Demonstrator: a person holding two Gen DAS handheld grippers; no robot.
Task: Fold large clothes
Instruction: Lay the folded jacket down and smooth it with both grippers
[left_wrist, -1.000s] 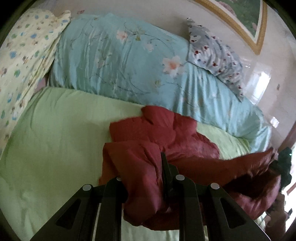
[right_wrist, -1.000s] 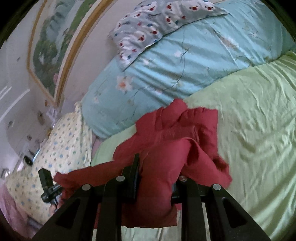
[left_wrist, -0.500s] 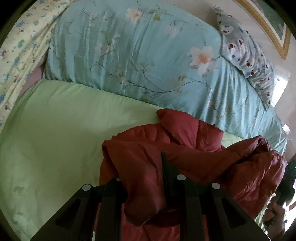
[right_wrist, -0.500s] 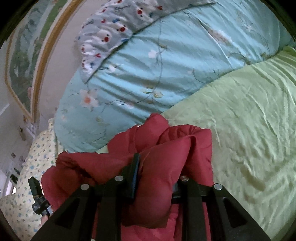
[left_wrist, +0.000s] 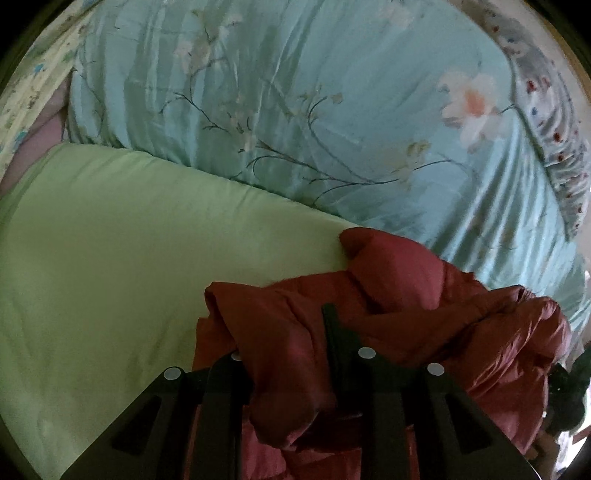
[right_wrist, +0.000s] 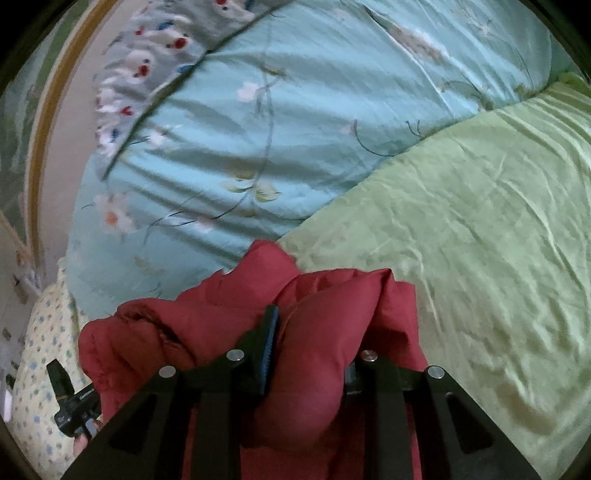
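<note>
A dark red padded jacket (left_wrist: 399, 317) is bunched up over the green bed sheet (left_wrist: 110, 258). My left gripper (left_wrist: 284, 354) is shut on a thick fold of it; the fabric hides the left finger. In the right wrist view the same jacket (right_wrist: 229, 317) bulges between the fingers of my right gripper (right_wrist: 310, 347), which is shut on another fold. The two grippers hold the jacket close together; the left gripper (right_wrist: 70, 402) shows at that view's lower left.
A light blue floral duvet (left_wrist: 314, 129) lies rolled along the back of the bed. A grey patterned pillow (right_wrist: 155, 48) rests on it. A yellow dotted pillow (right_wrist: 40, 369) lies at one side. A framed picture (right_wrist: 33, 122) hangs on the wall.
Both grippers have moved forward toward the blue duvet with the jacket in them. They have come closer together, so the jacket is more bunched than before.
</note>
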